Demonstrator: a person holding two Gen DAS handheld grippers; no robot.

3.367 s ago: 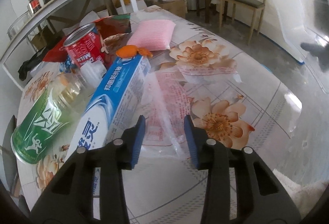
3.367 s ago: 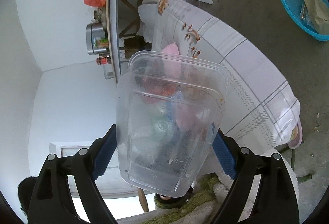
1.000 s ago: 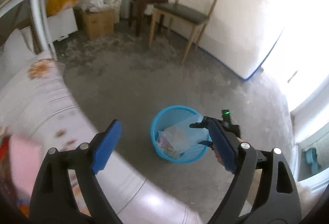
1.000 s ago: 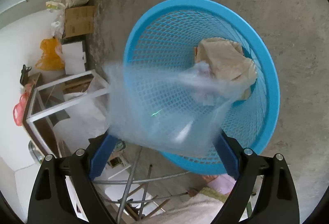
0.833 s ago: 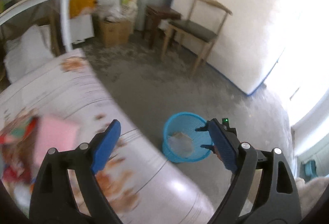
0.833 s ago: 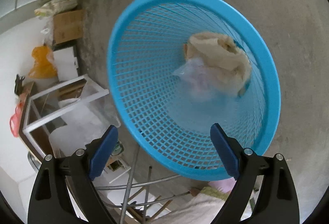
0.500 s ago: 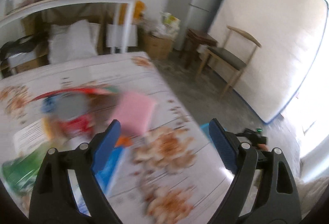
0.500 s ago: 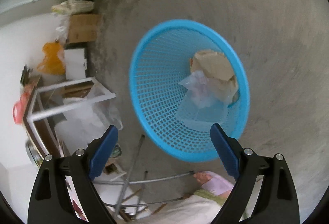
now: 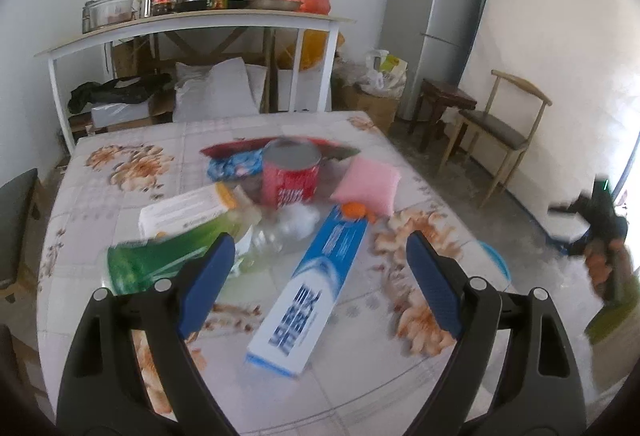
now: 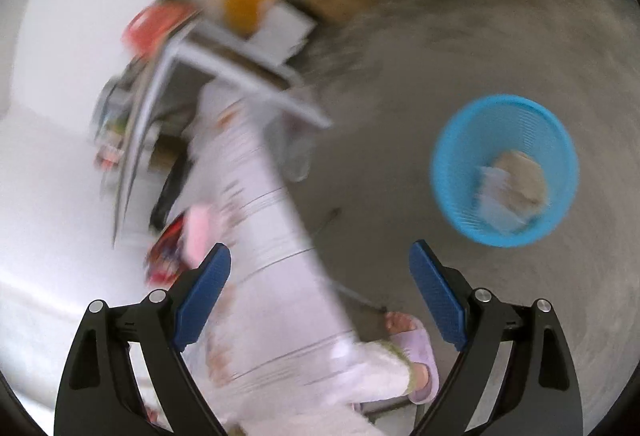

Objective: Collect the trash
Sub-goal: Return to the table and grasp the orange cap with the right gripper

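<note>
My left gripper (image 9: pixel 318 282) is open and empty above the near part of the floral table (image 9: pixel 120 164). On the table lie a blue and white toothpaste box (image 9: pixel 308 292), a green bottle (image 9: pixel 172 256), a red tin can (image 9: pixel 291 178), a pink packet (image 9: pixel 368 185), a white carton (image 9: pixel 184 212) and a blue wrapper (image 9: pixel 234 166). My right gripper (image 10: pixel 318 290) is open and empty, away from the blue mesh basket (image 10: pixel 505 169) on the floor. The basket holds a clear plastic container (image 10: pixel 494 196) and brown paper (image 10: pixel 522 176). The right gripper also shows in the left wrist view (image 9: pixel 592 212).
A white shelf table (image 9: pixel 192 24) with a pot and jars stands behind. A wooden chair (image 9: pixel 500 128), a stool (image 9: pixel 446 104), a fridge (image 9: pixel 432 16) and a leaning mattress (image 9: pixel 560 68) are at the right. The basket's rim (image 9: pixel 498 260) peeks past the table edge. A slippered foot (image 10: pixel 408 332) is near.
My right gripper let the clear container fall into the blue basket and has pulled back from it. My left gripper swung from the floor back to the table.
</note>
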